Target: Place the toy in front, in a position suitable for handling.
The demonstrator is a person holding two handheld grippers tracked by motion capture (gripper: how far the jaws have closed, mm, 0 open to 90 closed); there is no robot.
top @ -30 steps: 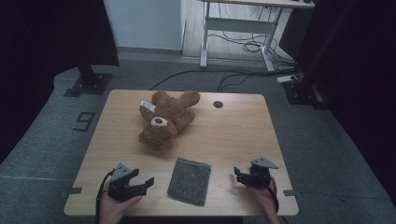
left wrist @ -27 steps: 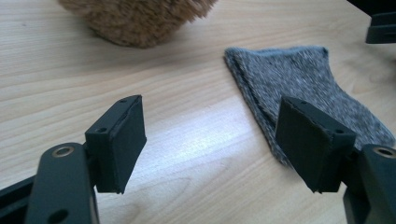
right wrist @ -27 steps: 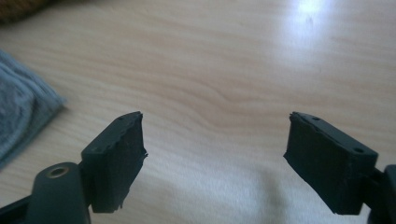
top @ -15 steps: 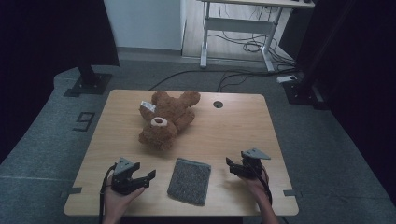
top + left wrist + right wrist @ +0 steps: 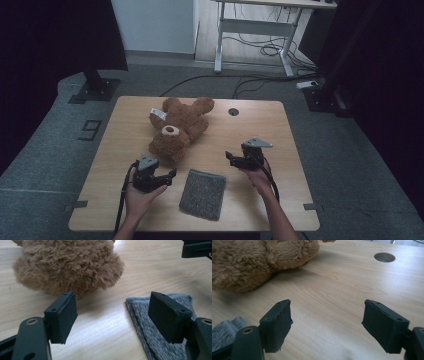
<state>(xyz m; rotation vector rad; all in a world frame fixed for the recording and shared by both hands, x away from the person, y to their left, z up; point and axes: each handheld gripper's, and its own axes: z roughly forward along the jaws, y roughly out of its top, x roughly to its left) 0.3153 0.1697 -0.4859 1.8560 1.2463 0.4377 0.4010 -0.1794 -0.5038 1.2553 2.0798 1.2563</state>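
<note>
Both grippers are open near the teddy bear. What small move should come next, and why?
Probably bring the left gripper forward to the teddy bear: its jaws stand open and empty, with the bear lying just ahead, untouched, and the grey cloth beside.

This looks like a lab or recording studio rather than a home. A plain wooden desk (image 5: 260, 130) with a round cable hole (image 5: 233, 111) stands on grey carpet (image 5: 60, 145) marked with a taped 9 (image 5: 90, 129). Black curtains (image 5: 50, 35) close off 9 and 3 o'clock, and a stand base (image 5: 94, 90) sits at 10 o'clock. At 12 o'clock, loose cables (image 5: 270, 50) trail beneath a white metal table frame (image 5: 252, 25) on a pale wood floor.
</note>
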